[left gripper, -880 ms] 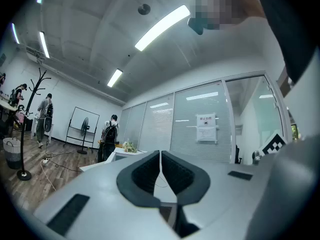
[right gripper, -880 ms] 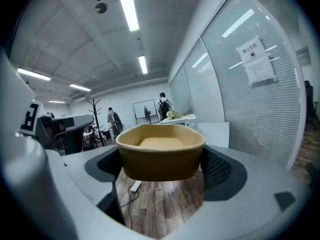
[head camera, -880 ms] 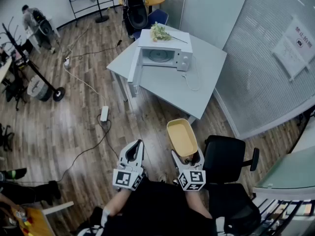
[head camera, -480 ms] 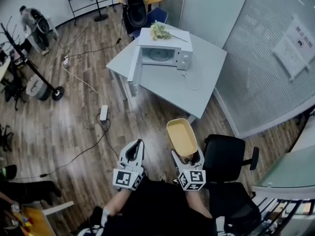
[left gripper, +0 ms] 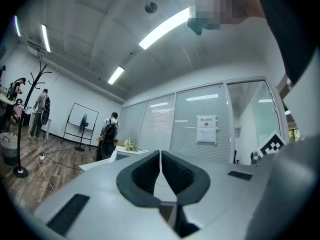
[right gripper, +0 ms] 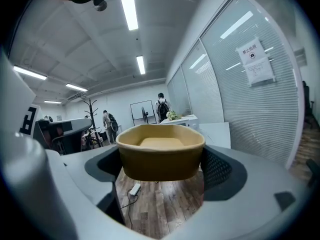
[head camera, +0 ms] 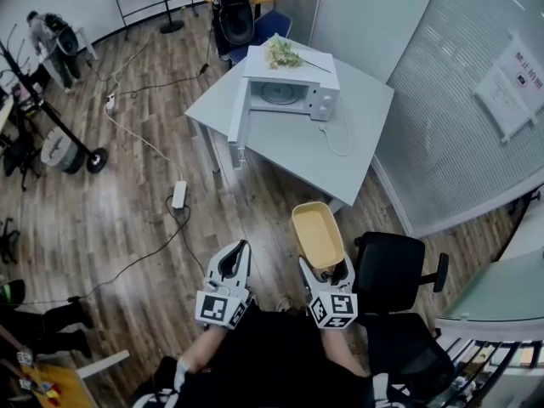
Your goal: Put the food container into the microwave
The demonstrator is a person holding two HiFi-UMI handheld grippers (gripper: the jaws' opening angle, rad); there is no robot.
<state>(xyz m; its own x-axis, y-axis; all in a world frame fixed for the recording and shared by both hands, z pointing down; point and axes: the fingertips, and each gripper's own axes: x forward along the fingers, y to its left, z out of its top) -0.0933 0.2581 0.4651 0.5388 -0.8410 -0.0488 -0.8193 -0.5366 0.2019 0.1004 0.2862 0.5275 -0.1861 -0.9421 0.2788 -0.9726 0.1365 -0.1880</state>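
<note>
A yellow-tan, open food container (head camera: 318, 236) is held out in front of me, level, above the wooden floor. My right gripper (head camera: 324, 272) is shut on its near end; in the right gripper view the container (right gripper: 161, 151) fills the space between the jaws. My left gripper (head camera: 229, 267) is shut and holds nothing, its pads touching in the left gripper view (left gripper: 160, 170). The white microwave (head camera: 289, 93) stands on a grey table (head camera: 293, 139) well ahead, its door (head camera: 237, 122) swung open to the left and the turntable visible inside.
A bunch of flowers (head camera: 283, 53) lies on top of the microwave, and its cord (head camera: 336, 138) trails over the table. A black office chair (head camera: 398, 272) stands right beside my right gripper. Cables and a power strip (head camera: 179, 195) lie on the floor at left. People stand far back left.
The view has shifted slightly, so the table and microwave sit a little further right and nearer. Both grippers and the container keep their places in front of me.
</note>
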